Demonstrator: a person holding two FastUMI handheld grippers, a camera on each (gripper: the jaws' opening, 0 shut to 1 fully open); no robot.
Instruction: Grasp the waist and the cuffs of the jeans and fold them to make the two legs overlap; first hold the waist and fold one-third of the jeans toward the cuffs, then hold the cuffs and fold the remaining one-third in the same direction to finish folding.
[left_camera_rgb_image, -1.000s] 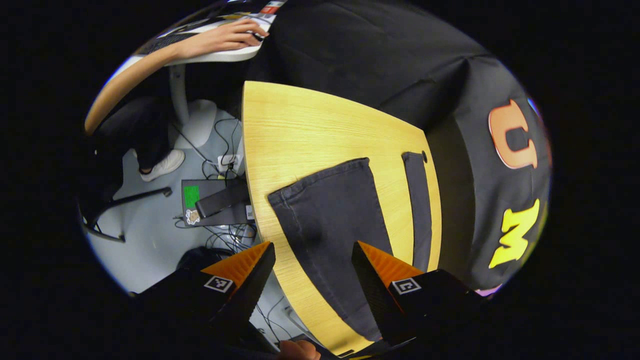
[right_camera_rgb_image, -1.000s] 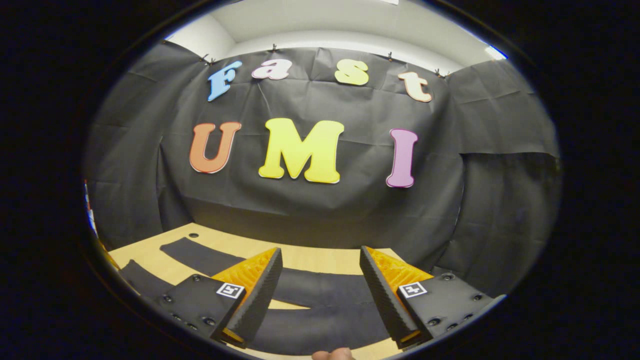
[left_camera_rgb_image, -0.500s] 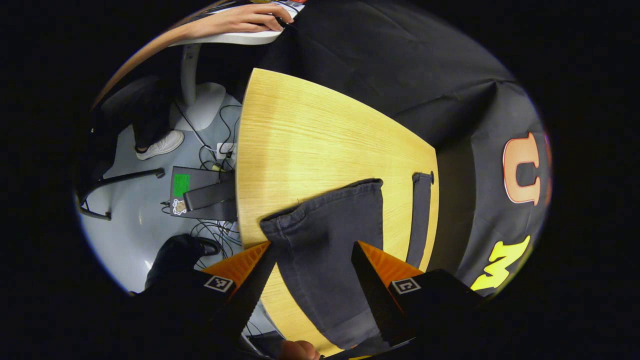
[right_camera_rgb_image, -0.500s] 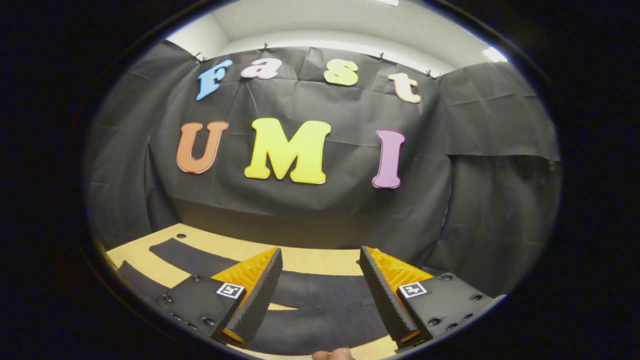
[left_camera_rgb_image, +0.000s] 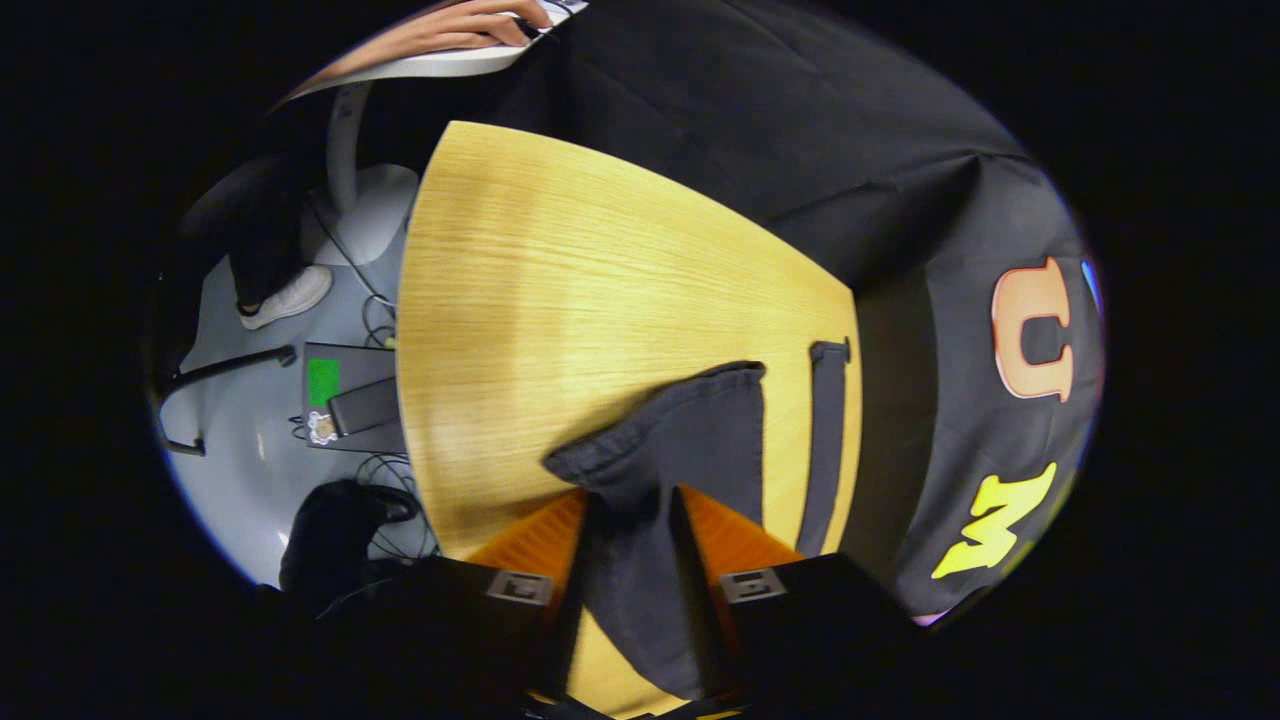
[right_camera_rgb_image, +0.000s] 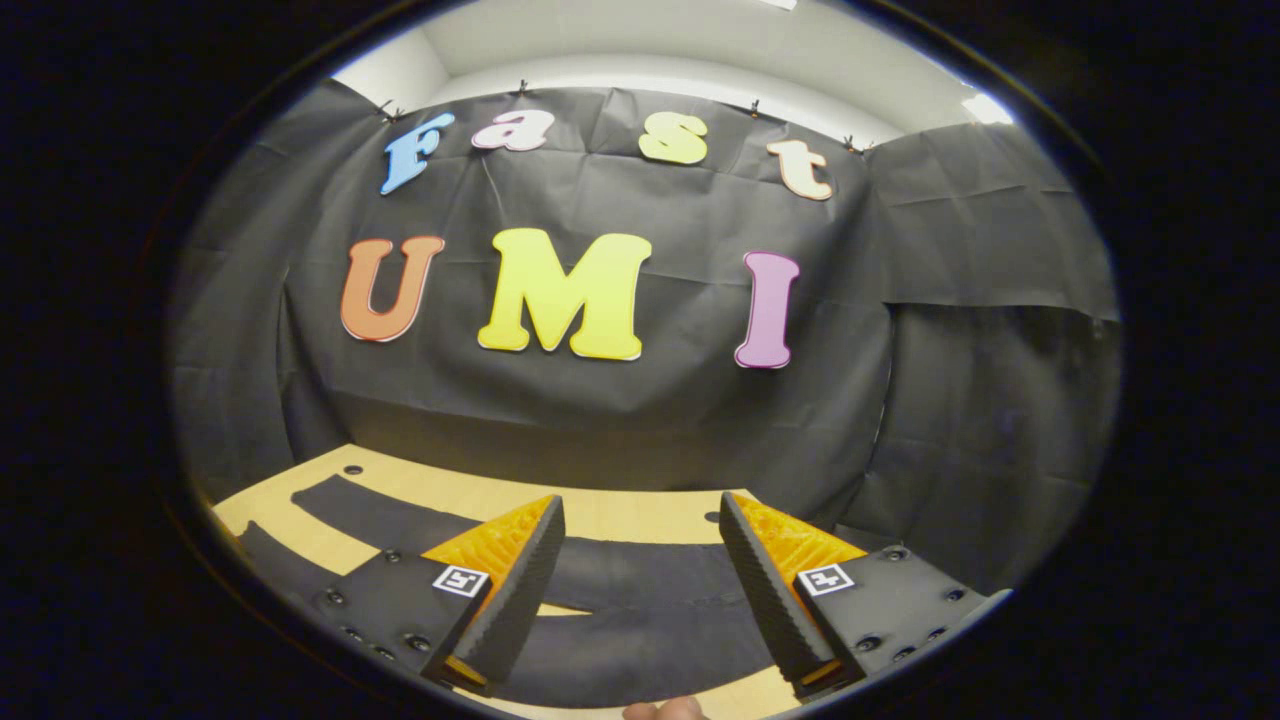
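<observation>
- Dark denim jeans (left_camera_rgb_image: 690, 440) lie on the wooden table (left_camera_rgb_image: 560, 300), both legs spread apart, so no fold is finished.
- Left gripper (left_camera_rgb_image: 632, 545) is clenched on the near leg by its cuff (left_camera_rgb_image: 640, 430), the cloth bunched and apparently lifting.
- Right gripper (right_camera_rgb_image: 640, 580) hangs released above the jeans' other end, probably the waist, gripping nothing.
- Left to do: overlapping the legs, then both one-third folds.

- No readable writing stands on the jeans (left_camera_rgb_image: 690, 440) or the tabletop (left_camera_rgb_image: 560, 300).
- Small square coded markers sit on both grippers' fingers (right_camera_rgb_image: 460, 581); they carry no words.
- A green sticker (left_camera_rgb_image: 323, 381) lies on a dark box on the floor left of the tabletop; its print is too small to read.
</observation>
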